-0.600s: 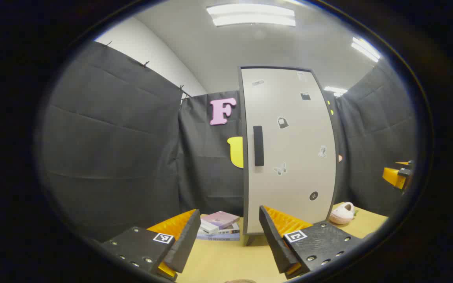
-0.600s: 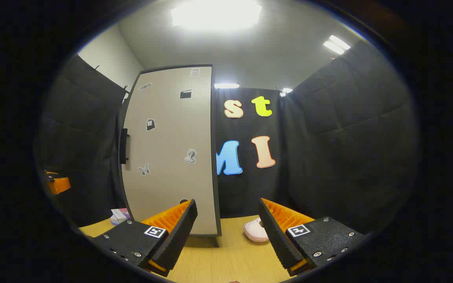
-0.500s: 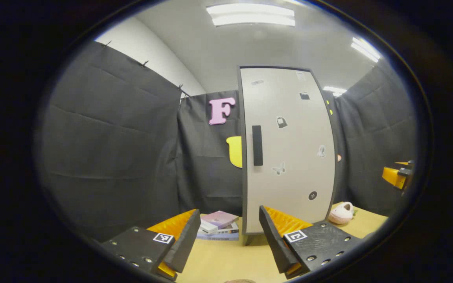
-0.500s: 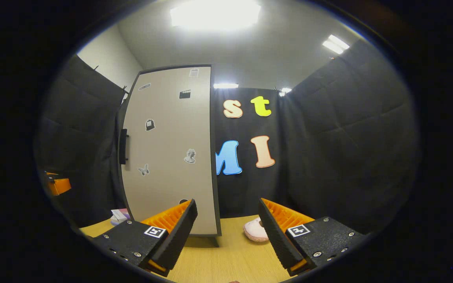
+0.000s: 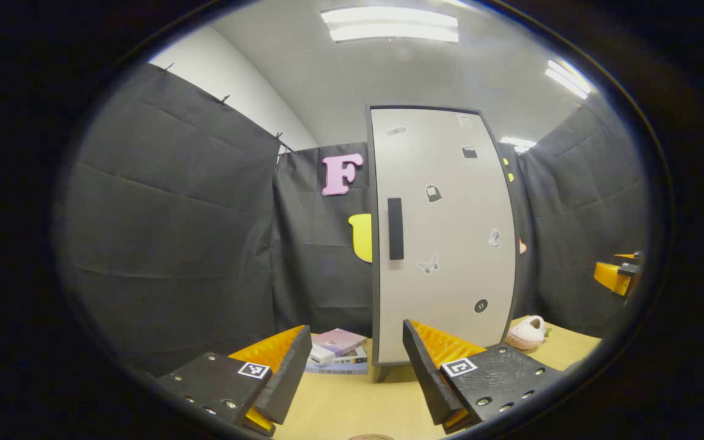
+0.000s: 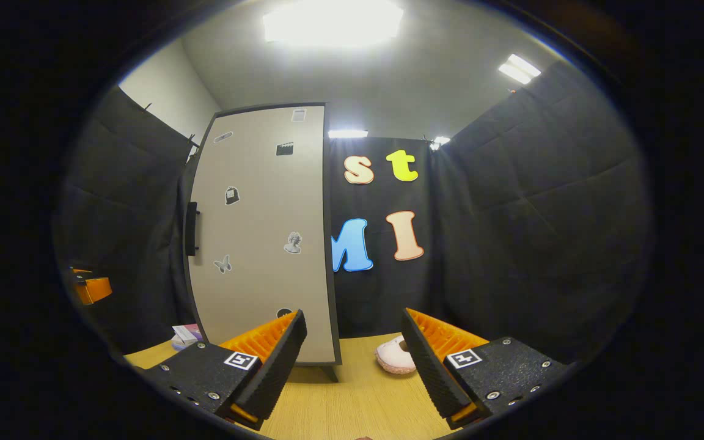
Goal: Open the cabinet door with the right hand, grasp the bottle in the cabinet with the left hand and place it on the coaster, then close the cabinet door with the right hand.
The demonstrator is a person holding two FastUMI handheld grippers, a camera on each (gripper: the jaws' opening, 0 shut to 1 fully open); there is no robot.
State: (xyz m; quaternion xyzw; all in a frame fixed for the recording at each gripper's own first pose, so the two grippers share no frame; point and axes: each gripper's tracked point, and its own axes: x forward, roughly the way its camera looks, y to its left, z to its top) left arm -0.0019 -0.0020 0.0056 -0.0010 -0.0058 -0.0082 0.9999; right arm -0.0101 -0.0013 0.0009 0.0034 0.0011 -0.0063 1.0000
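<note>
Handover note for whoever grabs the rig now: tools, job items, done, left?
Left tool: open, holding nothing, low over the table, facing the cabinet door.
Right tool: open, holding nothing, short of the door, off to its hinge side.
Door is shut; its handle is untouched. Bottle and coaster not seen.
Books and a slipper flank the cabinet.
Done: nothing. Left: open door, move bottle to coaster, close door.

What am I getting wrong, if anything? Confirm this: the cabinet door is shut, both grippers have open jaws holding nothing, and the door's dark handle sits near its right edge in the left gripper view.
One detail is wrong. In the left gripper view the handle sits near the left edge of the cabinet door, not the right. The rest holds: the door is shut, and the left gripper and right gripper both have open jaws holding nothing.
</note>
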